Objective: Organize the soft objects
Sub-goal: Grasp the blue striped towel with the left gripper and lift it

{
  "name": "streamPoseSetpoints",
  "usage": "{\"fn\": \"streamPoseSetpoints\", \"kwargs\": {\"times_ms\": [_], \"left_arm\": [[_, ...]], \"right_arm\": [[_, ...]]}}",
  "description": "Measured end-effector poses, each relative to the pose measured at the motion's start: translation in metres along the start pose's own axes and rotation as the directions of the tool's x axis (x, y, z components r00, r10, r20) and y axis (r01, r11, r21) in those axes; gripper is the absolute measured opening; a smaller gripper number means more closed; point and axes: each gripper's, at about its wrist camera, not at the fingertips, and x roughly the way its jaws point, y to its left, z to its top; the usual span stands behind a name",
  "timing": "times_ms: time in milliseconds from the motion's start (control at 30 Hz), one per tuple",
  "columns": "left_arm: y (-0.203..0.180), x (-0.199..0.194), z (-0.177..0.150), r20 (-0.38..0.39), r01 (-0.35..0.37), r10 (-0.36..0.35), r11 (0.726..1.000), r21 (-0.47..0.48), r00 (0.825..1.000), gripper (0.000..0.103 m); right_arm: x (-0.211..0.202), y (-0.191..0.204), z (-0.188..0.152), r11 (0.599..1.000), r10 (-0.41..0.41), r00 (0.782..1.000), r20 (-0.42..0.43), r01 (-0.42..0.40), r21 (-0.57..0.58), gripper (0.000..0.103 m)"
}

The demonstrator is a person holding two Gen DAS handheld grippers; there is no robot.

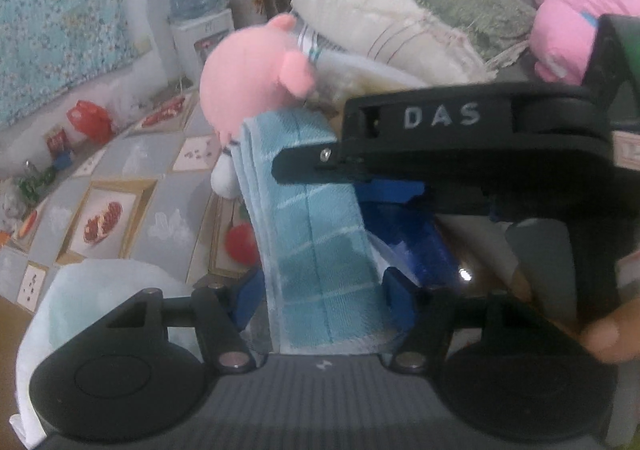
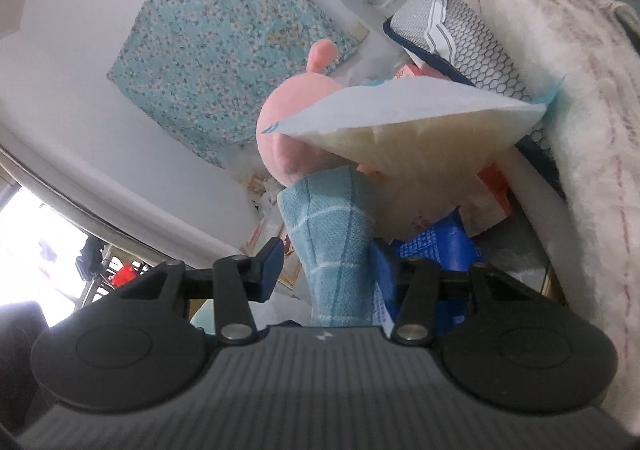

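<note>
A folded light-blue checked towel [image 1: 316,234] lies between the fingers of my left gripper [image 1: 324,298], whose jaws stand apart on either side of it. My right gripper [image 1: 304,166] comes in from the right across the towel's upper part. In the right wrist view the same towel [image 2: 336,250] stands between the fingers of my right gripper [image 2: 328,270], against the right pad, with a gap to the left pad. A pink plush pig [image 1: 248,78] sits just behind the towel; it also shows in the right wrist view [image 2: 292,138].
A cream towel [image 1: 384,22], a grey-green cloth [image 1: 476,10] and a pink plush [image 1: 568,34] are piled behind. A blue packet [image 1: 412,234] lies under the right gripper. A white-blue bag [image 1: 80,298] is at the lower left. The table has a patterned cloth [image 1: 132,178].
</note>
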Motion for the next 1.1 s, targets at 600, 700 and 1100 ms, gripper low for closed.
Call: {"fn": "streamPoseSetpoints", "kwargs": {"times_ms": [600,700,1100], "left_arm": [[0.012,-0.031,-0.012,0.065,0.037,-0.031,0.994,-0.105,0.997,0.018],[0.012,-0.052,-0.015,0.106,0.046,-0.035,0.993,-0.105,0.994,0.018],[0.017,-0.157,-0.035,0.349,0.054,0.002,0.987,-0.151,0.937,0.018]], "right_arm": [[-0.021,0.026,-0.009,0.993,0.009,0.998,0.060,-0.002,-0.121,0.015],[-0.038,0.039,-0.012,0.991,0.035,0.996,0.080,-0.024,-0.134,0.015],[-0.107,0.137,-0.019,0.945,0.166,0.976,0.143,-0.116,-0.307,0.015]]}}
